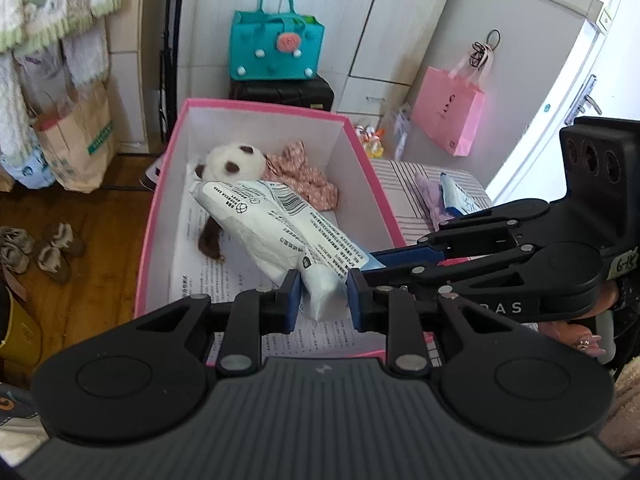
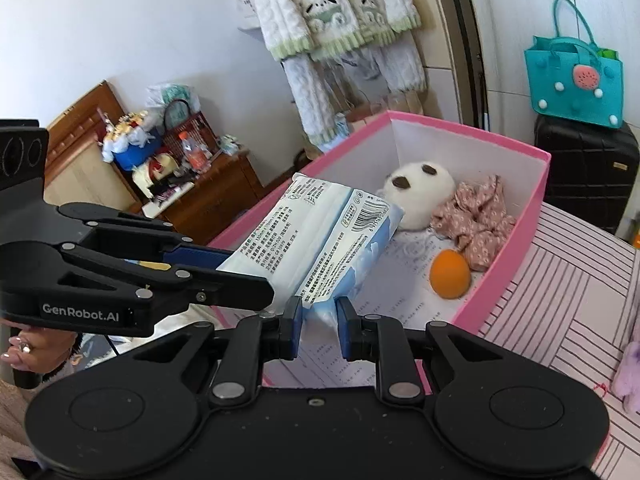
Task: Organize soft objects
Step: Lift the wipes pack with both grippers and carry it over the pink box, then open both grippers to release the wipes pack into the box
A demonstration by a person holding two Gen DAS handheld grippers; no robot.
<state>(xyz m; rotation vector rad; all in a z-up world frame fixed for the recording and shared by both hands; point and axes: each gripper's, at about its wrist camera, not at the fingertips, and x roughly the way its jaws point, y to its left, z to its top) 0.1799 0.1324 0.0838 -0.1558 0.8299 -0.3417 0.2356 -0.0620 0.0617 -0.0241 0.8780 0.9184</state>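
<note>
Striped bedding (image 2: 568, 280) is carrying a pink box (image 1: 372, 176) holding a panda plush (image 1: 236, 160) and floral cloth (image 1: 308, 176). Both hand-held grippers, left (image 1: 322, 300) and right (image 2: 318, 320), are pinching one tissue pack (image 2: 320, 240) over it.

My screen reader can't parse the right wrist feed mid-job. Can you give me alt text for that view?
Both grippers, right and left, clamp a white-and-blue plastic tissue pack over an open pink cardboard box. Inside the box lie a white plush panda, a crumpled pink floral cloth and an orange egg-shaped sponge.
</note>
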